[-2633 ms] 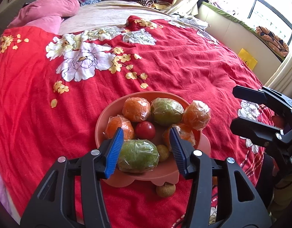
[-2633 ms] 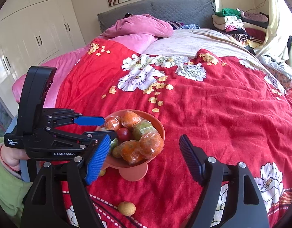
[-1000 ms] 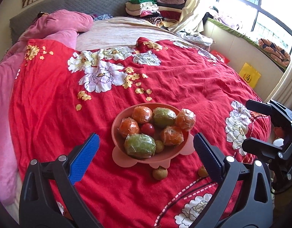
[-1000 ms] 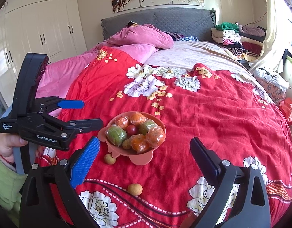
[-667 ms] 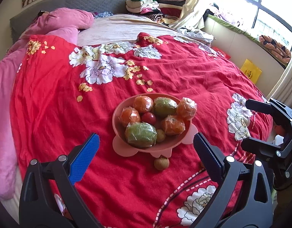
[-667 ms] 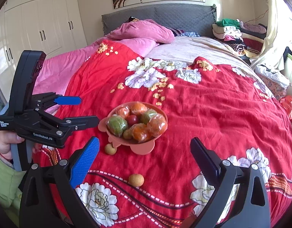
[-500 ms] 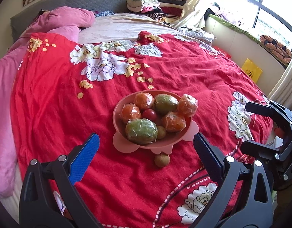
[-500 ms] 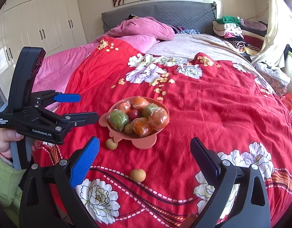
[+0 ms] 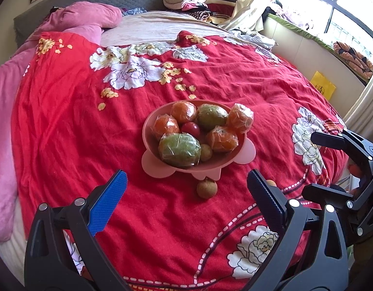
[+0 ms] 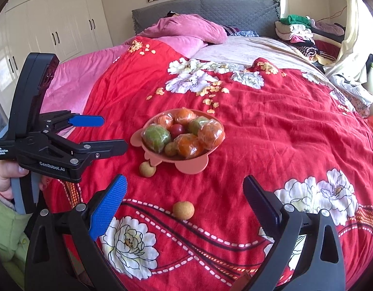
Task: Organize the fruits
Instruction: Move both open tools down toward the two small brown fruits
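A pink bowl (image 9: 159, 169) stands on the red flowered bedspread, filled with wrapped oranges, two wrapped green fruits (image 9: 179, 149), a red fruit and a small brown one. It also shows in the right wrist view (image 10: 193, 167). One small brown longan (image 9: 206, 188) lies just in front of the bowl, seen too in the right wrist view (image 10: 147, 168). A second longan (image 10: 183, 210) lies nearer the bed's foot, half hidden behind a finger in the left wrist view (image 9: 270, 183). My left gripper (image 9: 185, 198) is open and empty, short of the bowl. My right gripper (image 10: 185, 201) is open and empty above the second longan.
Pink pillows (image 10: 186, 30) and a grey headboard (image 10: 210, 4) are at the bed's far end. Folded clothes (image 9: 193, 0) are stacked at the far right. White wardrobes (image 10: 53, 24) stand to the left, a window ledge (image 9: 319, 55) to the right. The bed's edge is close below both grippers.
My left gripper let go of the green fruit in the bowl, opened wide and drew back. Both grippers pulled back from the bowl, then crept slightly closer and lower.
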The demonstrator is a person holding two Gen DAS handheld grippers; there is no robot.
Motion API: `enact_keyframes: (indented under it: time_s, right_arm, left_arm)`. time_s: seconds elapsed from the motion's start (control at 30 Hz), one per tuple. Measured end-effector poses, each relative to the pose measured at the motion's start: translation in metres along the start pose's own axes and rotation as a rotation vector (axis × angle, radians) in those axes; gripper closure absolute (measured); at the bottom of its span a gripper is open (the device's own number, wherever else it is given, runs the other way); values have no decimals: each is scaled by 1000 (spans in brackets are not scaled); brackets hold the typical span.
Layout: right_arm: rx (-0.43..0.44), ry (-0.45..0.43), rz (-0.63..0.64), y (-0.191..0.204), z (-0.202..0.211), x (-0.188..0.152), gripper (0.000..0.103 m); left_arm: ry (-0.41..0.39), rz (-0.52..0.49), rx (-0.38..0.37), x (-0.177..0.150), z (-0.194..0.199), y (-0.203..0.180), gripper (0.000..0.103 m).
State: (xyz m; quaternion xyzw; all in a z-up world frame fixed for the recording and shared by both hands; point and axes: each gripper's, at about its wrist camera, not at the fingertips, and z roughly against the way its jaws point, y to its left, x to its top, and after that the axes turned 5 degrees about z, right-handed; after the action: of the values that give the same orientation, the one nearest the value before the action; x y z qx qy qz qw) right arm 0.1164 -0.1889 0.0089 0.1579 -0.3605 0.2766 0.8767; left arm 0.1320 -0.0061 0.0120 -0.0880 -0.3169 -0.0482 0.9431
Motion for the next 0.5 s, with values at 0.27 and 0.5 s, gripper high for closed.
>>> enact_keyframes:
  time_s: [0.27, 0.5]
  right_arm:
    - [5, 38, -2, 2, -11, -11, 7]
    - [10, 64, -4, 2, -20, -18, 7]
  left_arm:
    - [28, 8, -4, -11, -9, 1, 10]
    - [62, 16, -15, -21, -18, 1, 10]
